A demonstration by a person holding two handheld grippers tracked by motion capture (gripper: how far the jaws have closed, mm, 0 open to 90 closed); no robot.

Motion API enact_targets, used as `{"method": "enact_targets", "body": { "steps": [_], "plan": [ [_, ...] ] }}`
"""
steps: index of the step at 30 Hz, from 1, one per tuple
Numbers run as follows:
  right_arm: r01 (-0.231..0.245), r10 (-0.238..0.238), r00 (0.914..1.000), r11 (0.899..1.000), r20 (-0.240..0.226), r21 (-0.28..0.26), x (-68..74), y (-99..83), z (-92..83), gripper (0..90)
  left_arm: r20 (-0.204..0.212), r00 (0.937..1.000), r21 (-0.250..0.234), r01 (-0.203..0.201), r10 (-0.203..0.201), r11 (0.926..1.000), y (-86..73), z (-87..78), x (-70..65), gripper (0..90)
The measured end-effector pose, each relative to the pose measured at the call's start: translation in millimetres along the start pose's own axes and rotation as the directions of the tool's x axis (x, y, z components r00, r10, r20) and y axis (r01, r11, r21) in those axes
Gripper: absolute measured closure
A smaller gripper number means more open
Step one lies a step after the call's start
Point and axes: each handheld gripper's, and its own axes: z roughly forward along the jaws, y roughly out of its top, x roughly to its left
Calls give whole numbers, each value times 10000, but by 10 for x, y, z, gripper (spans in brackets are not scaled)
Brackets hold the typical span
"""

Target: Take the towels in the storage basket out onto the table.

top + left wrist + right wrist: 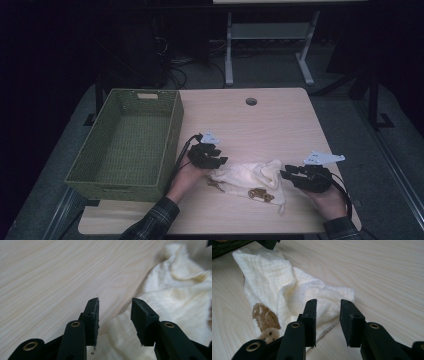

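Left gripper (216, 161) and right gripper (289, 174): jaws parted, nothing between them, one at each end of the crumpled cream cloth (252, 176). Cloth lies on the wooden table (280, 120), brown print showing; green woven basket (131, 141) stands left of it
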Motion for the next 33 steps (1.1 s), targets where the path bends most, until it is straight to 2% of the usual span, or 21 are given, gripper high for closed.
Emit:
{"method": "enact_targets", "body": {
  "steps": [2, 8, 13, 14, 16, 17, 20, 26, 30, 33],
  "plan": [
    [5, -5, 10000, 10000, 43, 35, -12, -3, 7, 664, 81, 9999, 108, 148, -149, 9998, -18, 45, 11, 577],
    [-86, 88, 9994, 9999, 340, -56, -92, 4, 4, 664, 398, 9992, 544, 57, -78, 9985, -75, 129, -3, 620],
    [-310, 311, 9987, 9995, 404, -45, -188, 56, 36, 661, 502, 9986, 742, -172, 135, 9971, -85, 119, -5, 837],
    [-279, 284, 9988, 9995, 399, -109, -186, 72, 39, 661, 527, 9984, 725, -253, 215, 9970, -78, 96, 0, 851],
    [-197, 200, 9998, 9994, 84, -296, -164, 131, 55, 666, 487, 9987, 597, -188, 159, 9980, -76, 86, -8, 863],
    [-102, 100, 9999, 9994, -51, -340, -117, 175, 83, 670, 458, 9989, 329, -133, 118, 9994, -58, 31, -18, 865],
    [134, -140, 9996, 9997, -264, -227, -39, 232, 181, 671, 385, 9991, 61, -196, 194, 9998, -39, -58, -21, 868],
    [459, -447, 9979, 9986, -468, 260, 37, 309, 437, 677, 332, 9994, -507, -85, 102, 9987, -21, -228, -44, 874],
    [590, -551, 9962, 9967, -681, 564, 52, 317, 558, 677, 278, 9995, -576, -155, 171, 9982, -25, -271, -41, 874],
    [833, -753, 9942, 9907, -765, 1079, 103, 305, 680, 676, 271, 9995, -569, -121, 136, 9983, -28, -274, -36, 874]
  ]
}}
